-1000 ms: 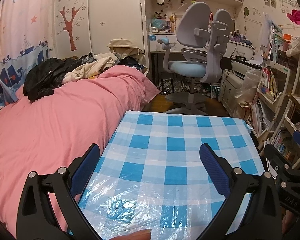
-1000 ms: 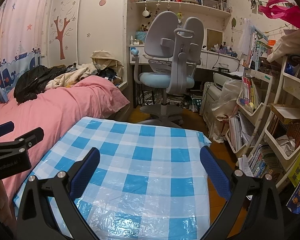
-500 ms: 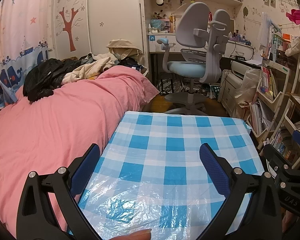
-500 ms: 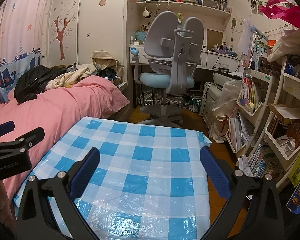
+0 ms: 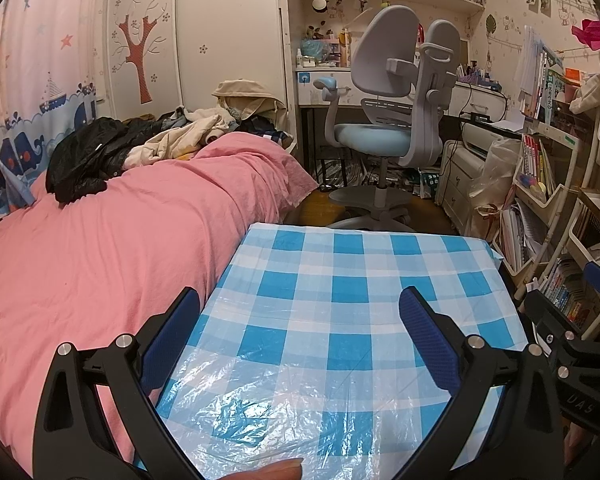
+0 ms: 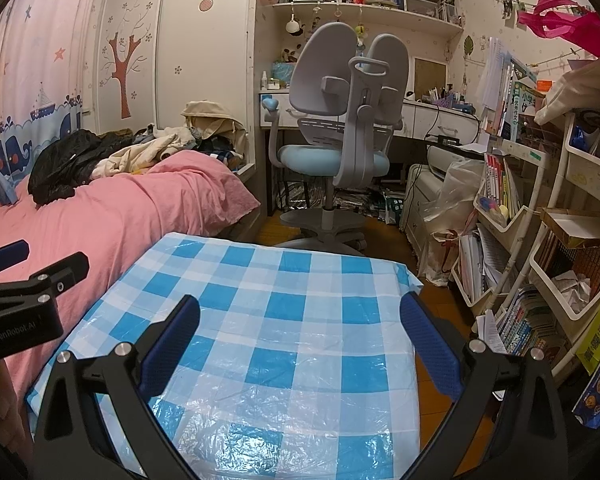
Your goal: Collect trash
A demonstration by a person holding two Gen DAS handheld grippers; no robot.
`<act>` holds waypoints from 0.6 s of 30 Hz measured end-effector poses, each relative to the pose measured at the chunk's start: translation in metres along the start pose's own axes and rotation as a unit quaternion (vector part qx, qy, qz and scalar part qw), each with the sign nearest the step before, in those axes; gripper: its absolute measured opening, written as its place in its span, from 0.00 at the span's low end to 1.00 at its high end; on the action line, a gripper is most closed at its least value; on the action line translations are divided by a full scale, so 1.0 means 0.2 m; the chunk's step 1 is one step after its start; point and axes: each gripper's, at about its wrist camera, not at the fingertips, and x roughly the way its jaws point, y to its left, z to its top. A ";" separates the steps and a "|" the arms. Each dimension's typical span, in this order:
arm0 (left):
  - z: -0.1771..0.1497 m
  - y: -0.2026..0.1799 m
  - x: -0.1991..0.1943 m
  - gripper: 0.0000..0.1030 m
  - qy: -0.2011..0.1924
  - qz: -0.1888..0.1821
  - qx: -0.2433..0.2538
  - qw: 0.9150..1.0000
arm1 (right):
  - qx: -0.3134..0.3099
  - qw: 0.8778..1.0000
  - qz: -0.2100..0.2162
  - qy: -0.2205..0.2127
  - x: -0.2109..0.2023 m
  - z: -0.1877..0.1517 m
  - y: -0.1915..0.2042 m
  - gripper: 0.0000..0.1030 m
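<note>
The left claw (image 5: 300,332) is released, its blue-padded fingers spread wide with nothing between them, hanging above the near part of the counter (image 5: 364,280). The right claw (image 6: 300,336) is likewise spread wide and empty over the same surface; the left one's black body shows at the left edge of the right wrist view. A fingertip peeks in at the bottom edge of the left wrist view.

Under both claws lies a blue-and-white checked plastic cloth (image 6: 284,312), thin, glossy and wrinkled near the cameras. No loose scrap, wrapper or bin shows on it, so I cannot tell which item counts as trash here. If the cloth itself is meant, it should handle as very light, limp and slippery film: a pinch on the flat middle would likely slide, so a raised wrinkle or the hanging corner at the far right looks like the better hold, with the jaws closed fully.

Beyond the counter, a pink bed (image 5: 100,248) sits just beside its left edge, heaped with clothes at the far end. A grey desk chair (image 6: 340,128) stands further off, and crowded shelves (image 6: 548,264) with crumpled paper line the right side.
</note>
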 end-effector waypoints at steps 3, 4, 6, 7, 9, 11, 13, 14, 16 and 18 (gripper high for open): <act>0.00 0.00 0.00 0.94 -0.001 0.000 0.000 1.000 | 0.001 1.000 0.000 0.000 0.00 0.00 0.00 0.93; 0.00 0.00 0.00 0.94 0.000 0.000 0.000 1.000 | 0.001 1.000 0.000 0.000 0.00 0.00 0.00 0.93; 0.00 0.00 0.00 0.94 -0.001 0.000 0.000 1.000 | 0.001 1.000 -0.001 0.000 0.00 0.00 -0.01 0.93; 0.00 0.00 0.00 0.94 -0.001 -0.001 0.000 1.000 | 0.001 1.000 0.000 0.000 0.00 0.00 -0.01 0.93; 0.00 0.00 0.00 0.94 -0.001 0.000 0.000 1.000 | 0.000 1.000 0.000 0.000 0.00 0.00 -0.01 0.93; 0.00 0.00 0.00 0.94 -0.001 -0.001 0.000 1.000 | -0.001 1.000 0.000 0.000 0.00 0.00 -0.01 0.93; 0.00 0.00 0.00 0.94 -0.001 0.000 0.000 1.000 | -0.001 1.000 -0.001 0.000 0.00 0.00 -0.01 0.93; 0.00 0.00 0.00 0.94 -0.001 0.000 -0.001 1.000 | -0.001 1.000 -0.001 0.000 0.00 0.00 -0.01 0.93; 0.00 0.00 0.00 0.94 -0.001 0.000 -0.001 1.000 | -0.001 1.000 0.000 0.000 0.00 0.00 -0.01 0.93; 0.00 0.00 0.00 0.94 -0.001 0.000 0.000 1.000 | -0.001 1.000 -0.001 -0.001 0.00 0.00 -0.01 0.93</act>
